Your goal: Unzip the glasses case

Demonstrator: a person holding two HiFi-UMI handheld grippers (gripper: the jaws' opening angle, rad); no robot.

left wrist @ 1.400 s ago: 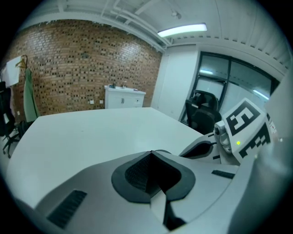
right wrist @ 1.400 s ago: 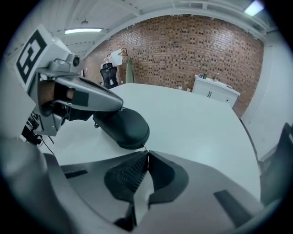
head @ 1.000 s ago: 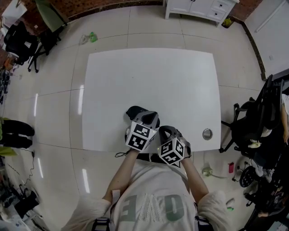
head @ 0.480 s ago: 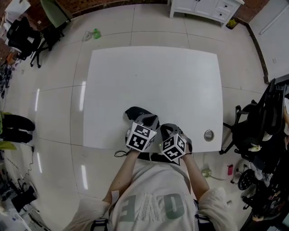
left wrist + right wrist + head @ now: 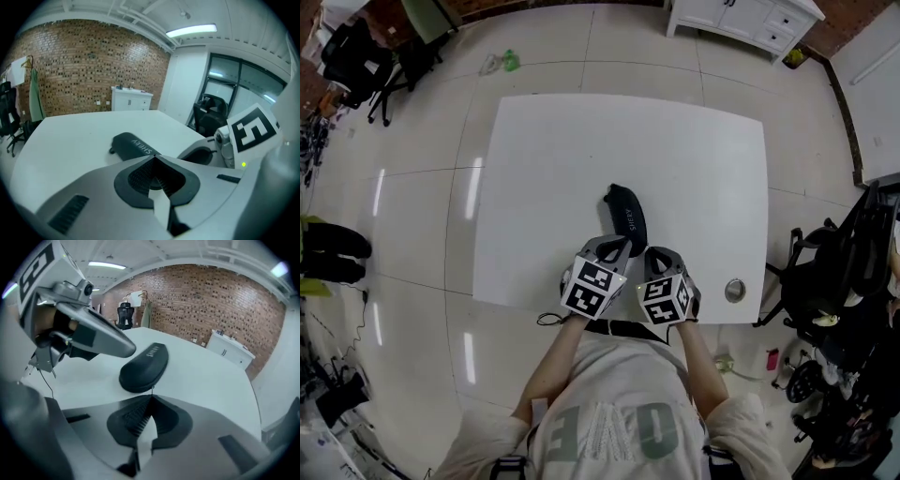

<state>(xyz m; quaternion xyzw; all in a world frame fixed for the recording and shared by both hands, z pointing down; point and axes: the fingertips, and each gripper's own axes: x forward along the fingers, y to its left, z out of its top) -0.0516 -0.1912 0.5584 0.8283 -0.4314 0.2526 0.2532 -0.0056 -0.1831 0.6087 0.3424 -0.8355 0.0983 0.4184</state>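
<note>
The black glasses case (image 5: 624, 214) lies lengthwise on the white table (image 5: 544, 169), just beyond both grippers. In the right gripper view its rounded near end (image 5: 140, 369) sits right at my right gripper (image 5: 151, 396). That gripper's jaws are shut, and a thin dark zipper pull (image 5: 151, 390) reaches from the case into their tips. My left gripper (image 5: 153, 157) is shut with nothing between its fingers. It hovers a little short of the case (image 5: 133, 146) and to its left. In the head view the left gripper (image 5: 613, 247) and right gripper (image 5: 652, 251) sit side by side at the table's front edge.
A small round metal fitting (image 5: 733, 290) sits in the table's front right corner. Black office chairs (image 5: 825, 258) stand to the right of the table. A white cabinet (image 5: 750, 21) stands against the brick wall beyond it.
The case, which lay partly under the left gripper towards the left, now lies farther out and more to the right, pointing away from me. Both grippers shifted slightly right.
</note>
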